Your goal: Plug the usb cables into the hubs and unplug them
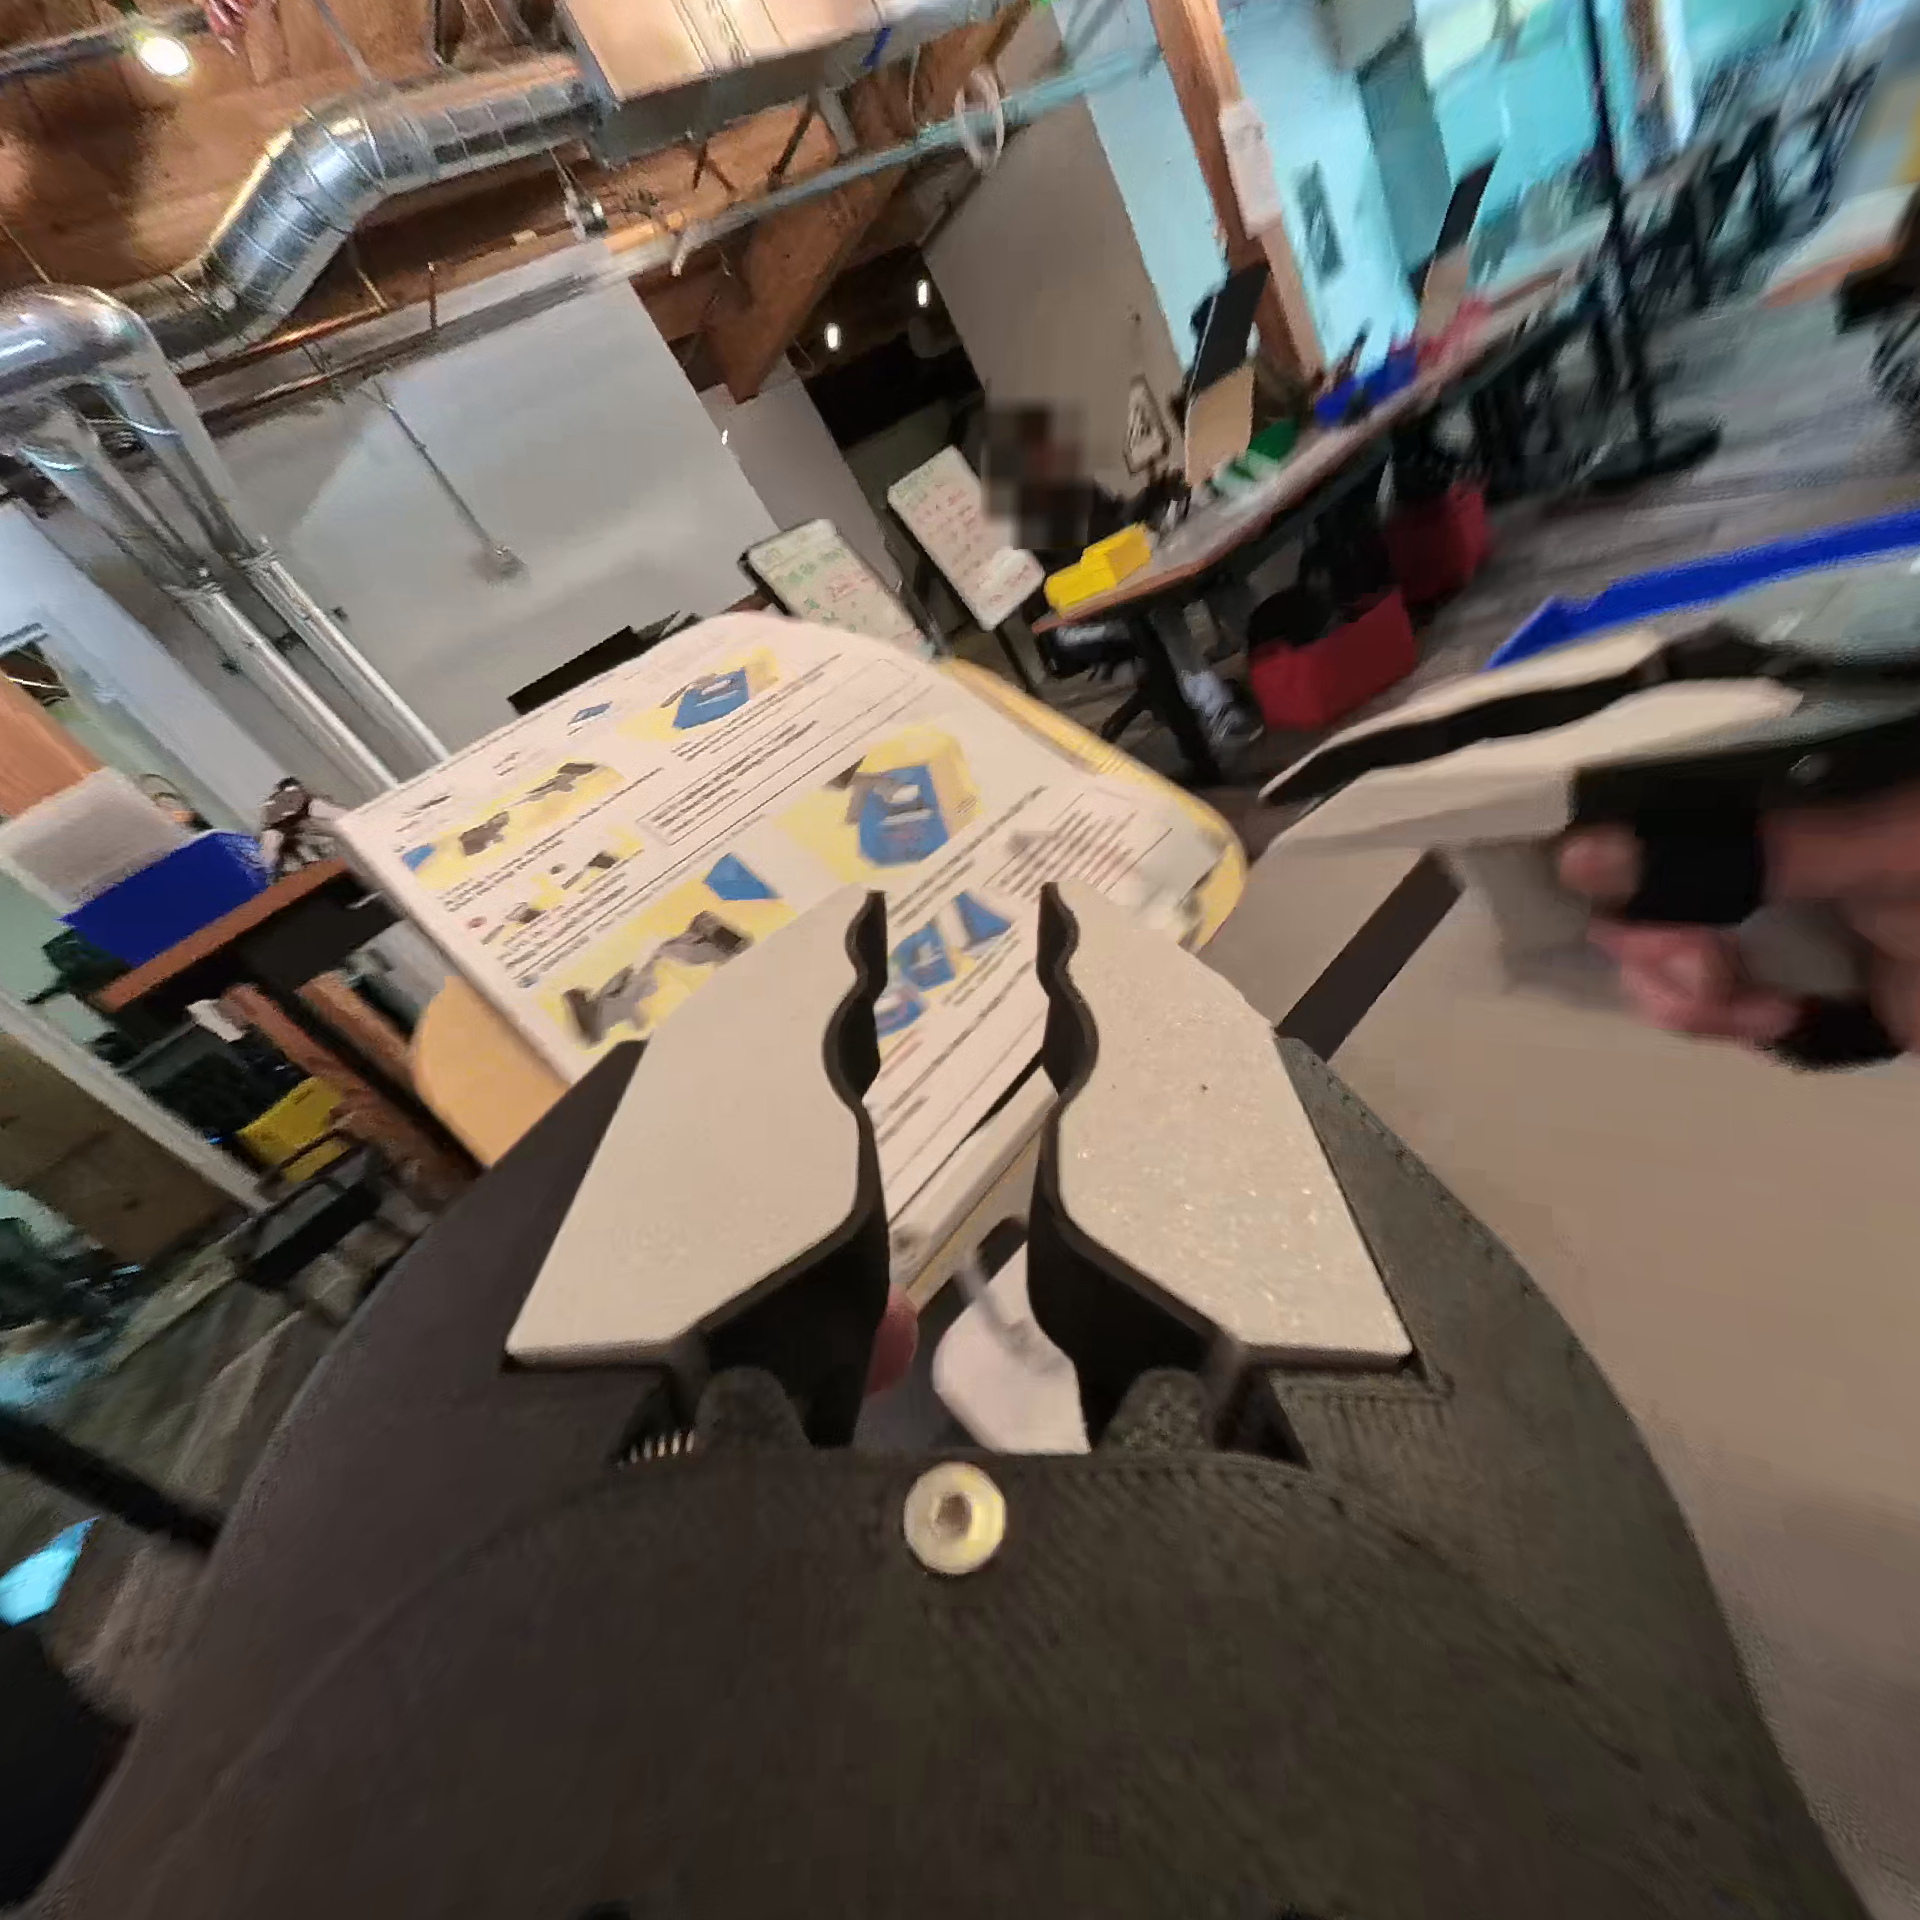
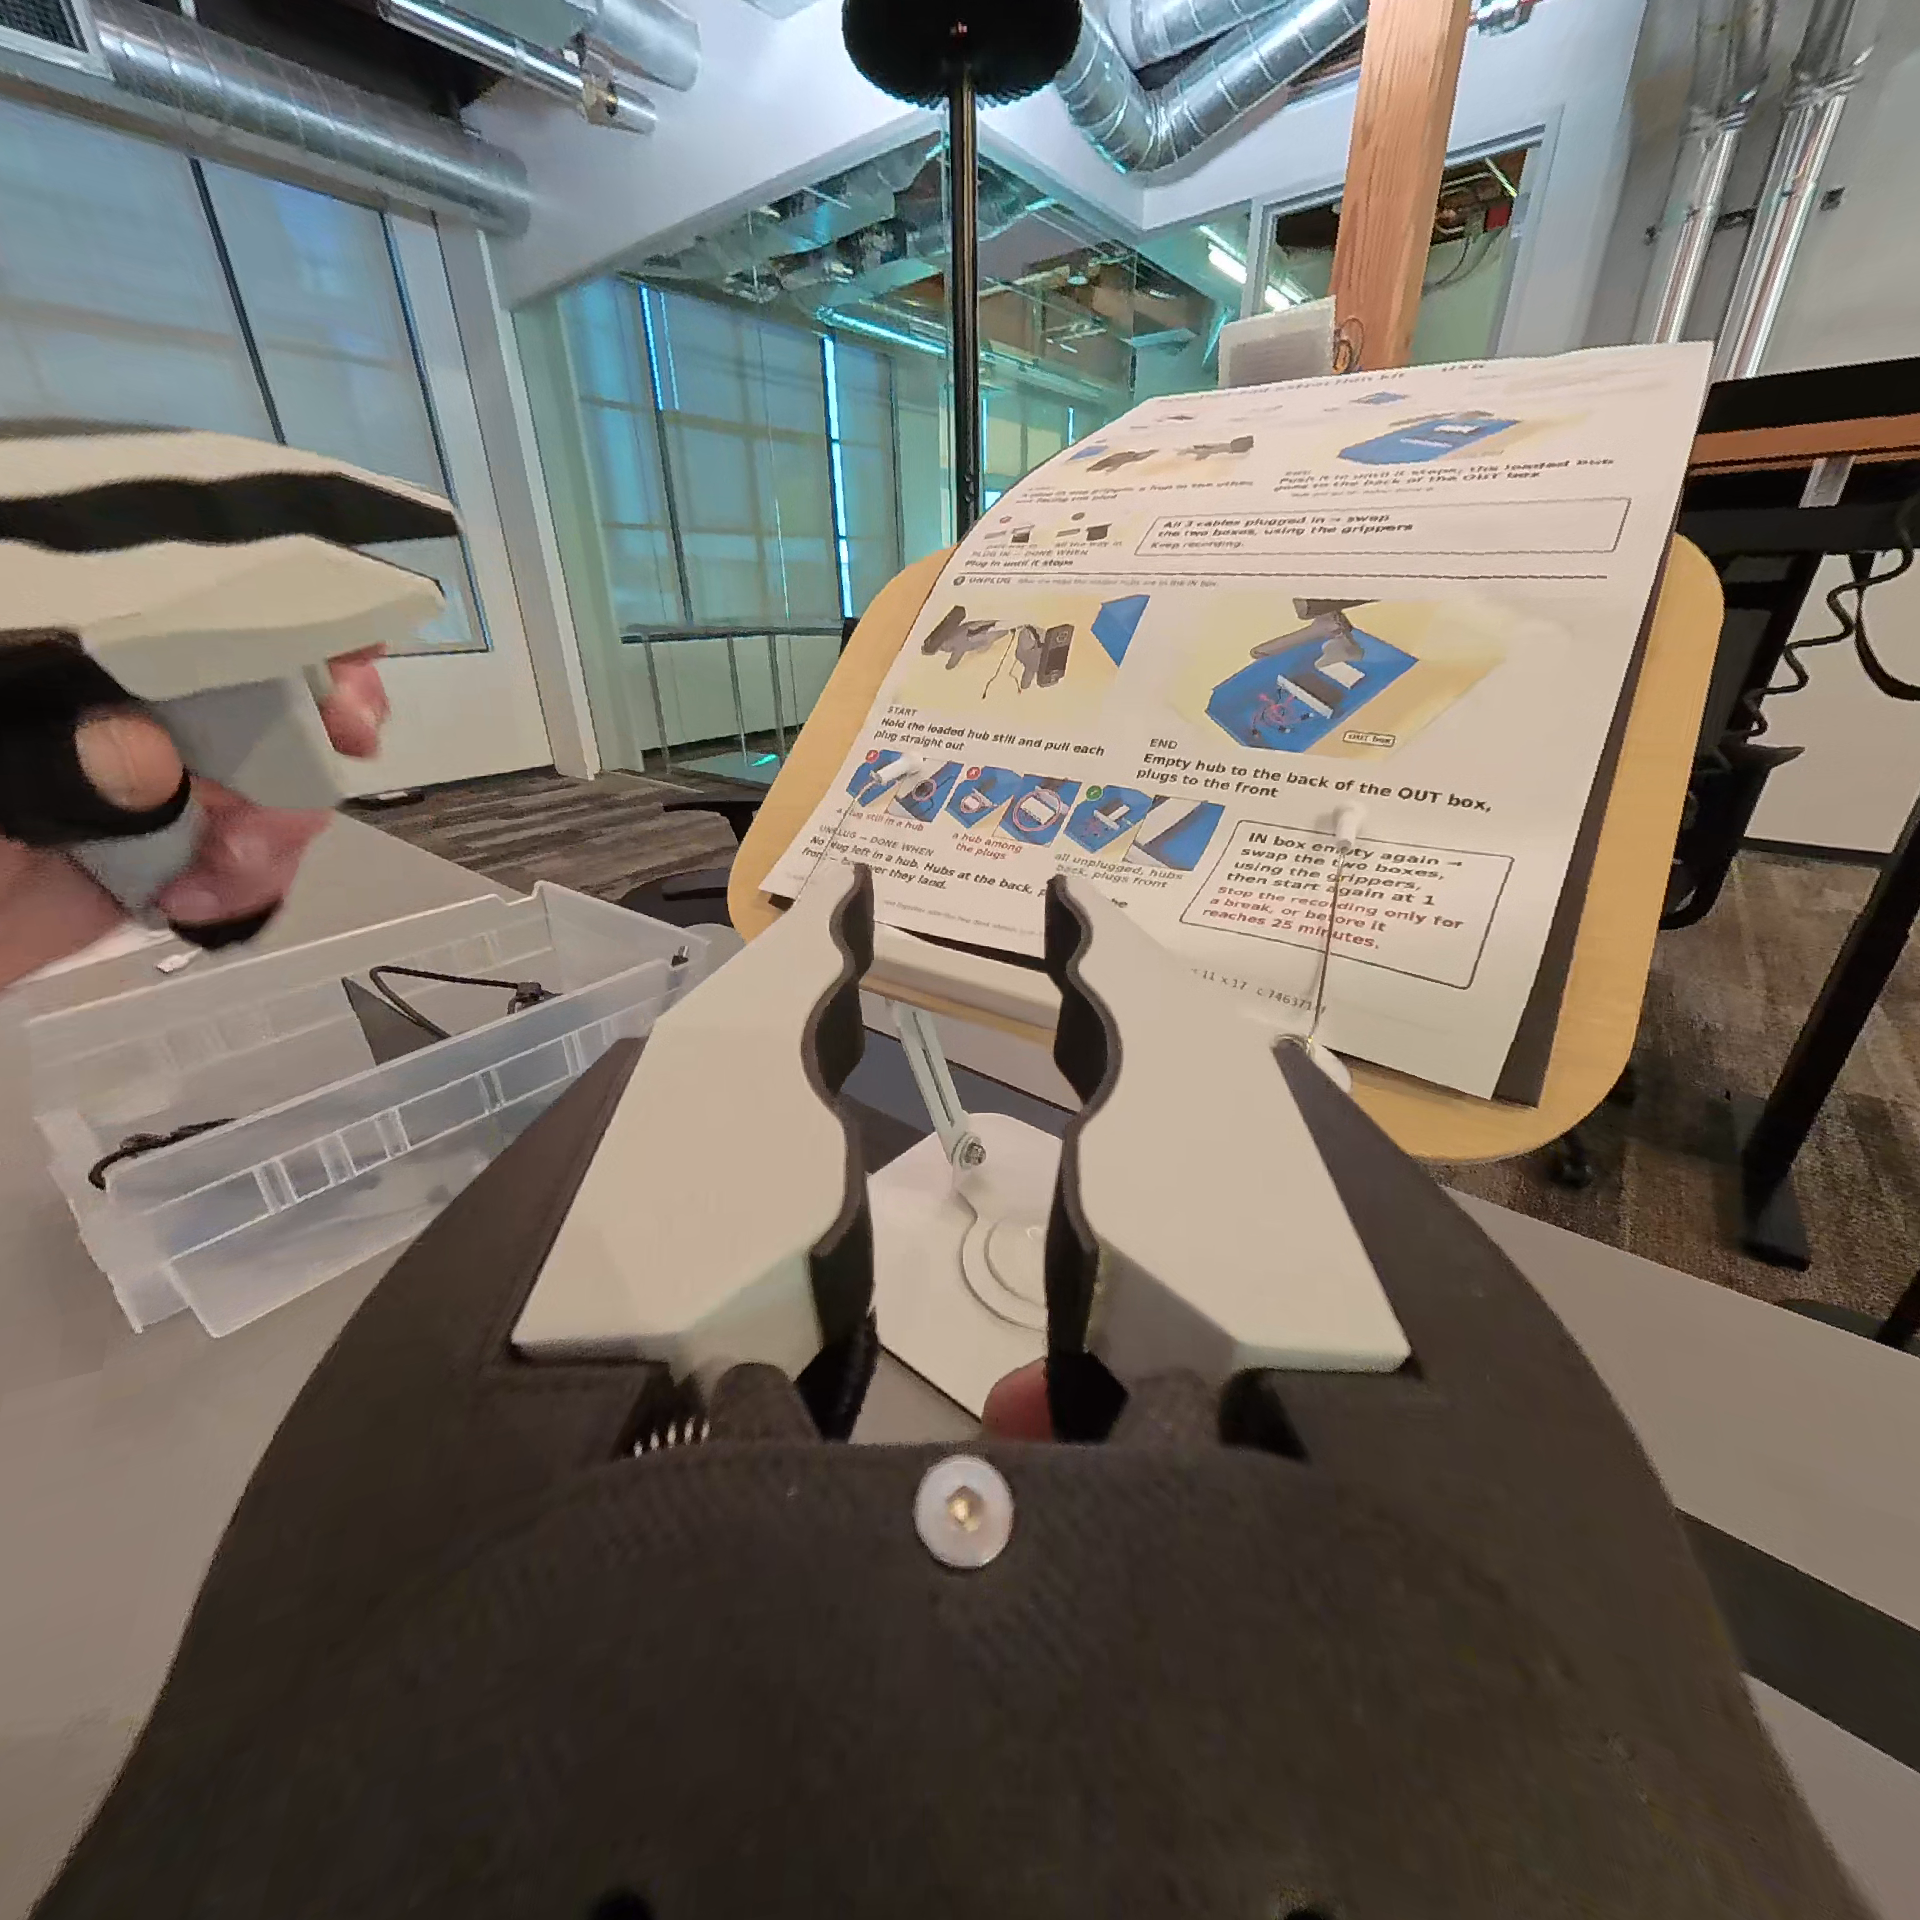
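Note:
My left gripper (image 1: 961,904) is open and empty, held up in the air and pointing at a printed instruction sheet (image 1: 790,821) on a tilted stand. My right gripper (image 2: 956,894) is open and empty too, pointing at the same sheet (image 2: 1299,665). A clear plastic bin (image 2: 343,1101) stands on the grey table at the left of the right wrist view, with black cables (image 2: 457,987) and a dark hub (image 2: 390,1023) inside. The right gripper shows at the right edge of the left wrist view (image 1: 1288,800). The left gripper shows at the left of the right wrist view (image 2: 442,561).
The sheet rests on a wooden board (image 2: 1621,1091) on a white stand (image 2: 987,1236) on the grey table (image 2: 1621,1382). Beyond are desks with coloured bins (image 1: 1101,566), a black pole (image 2: 964,312), a wooden post (image 2: 1397,177) and a dark desk frame (image 2: 1808,1039).

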### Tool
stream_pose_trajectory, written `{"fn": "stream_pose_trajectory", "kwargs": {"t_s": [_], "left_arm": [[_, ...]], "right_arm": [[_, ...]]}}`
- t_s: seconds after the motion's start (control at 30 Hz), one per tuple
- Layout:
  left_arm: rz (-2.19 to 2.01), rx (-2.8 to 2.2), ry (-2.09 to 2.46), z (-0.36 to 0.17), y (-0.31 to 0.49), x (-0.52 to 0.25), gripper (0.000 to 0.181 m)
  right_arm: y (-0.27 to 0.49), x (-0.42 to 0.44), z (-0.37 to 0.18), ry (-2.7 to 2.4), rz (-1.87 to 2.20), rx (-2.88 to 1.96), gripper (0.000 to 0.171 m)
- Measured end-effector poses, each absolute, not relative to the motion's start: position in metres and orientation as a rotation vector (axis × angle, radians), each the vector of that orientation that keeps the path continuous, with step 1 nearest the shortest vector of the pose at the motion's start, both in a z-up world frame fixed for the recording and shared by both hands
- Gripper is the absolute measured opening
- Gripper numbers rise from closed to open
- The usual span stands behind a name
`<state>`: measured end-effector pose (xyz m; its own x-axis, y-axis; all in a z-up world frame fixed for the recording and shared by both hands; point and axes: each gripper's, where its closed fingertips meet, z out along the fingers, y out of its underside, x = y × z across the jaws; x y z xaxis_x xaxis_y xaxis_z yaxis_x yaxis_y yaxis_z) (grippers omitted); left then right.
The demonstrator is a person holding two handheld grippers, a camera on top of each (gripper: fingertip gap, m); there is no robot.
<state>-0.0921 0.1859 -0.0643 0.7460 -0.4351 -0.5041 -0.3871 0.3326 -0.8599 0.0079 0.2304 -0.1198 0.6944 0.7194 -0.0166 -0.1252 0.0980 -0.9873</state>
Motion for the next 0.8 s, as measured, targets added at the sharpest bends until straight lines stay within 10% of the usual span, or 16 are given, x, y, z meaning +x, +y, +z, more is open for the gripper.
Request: {"fn": "stream_pose_trajectory", "kwargs": {"t_s": [0.4,0.8], "left_arm": [[0.642,-1.755,1.363,-0.170,0.227,-0.338,0.046],[0.580,-2.115,2.027,-0.290,0.250,-0.416,0.063]], "right_arm": [[0.248,0.021,-0.144,-0.523,0.712,-1.420,0.031],[0.257,0.015,-0.177,-0.572,0.731,-1.508,0.029]]}}
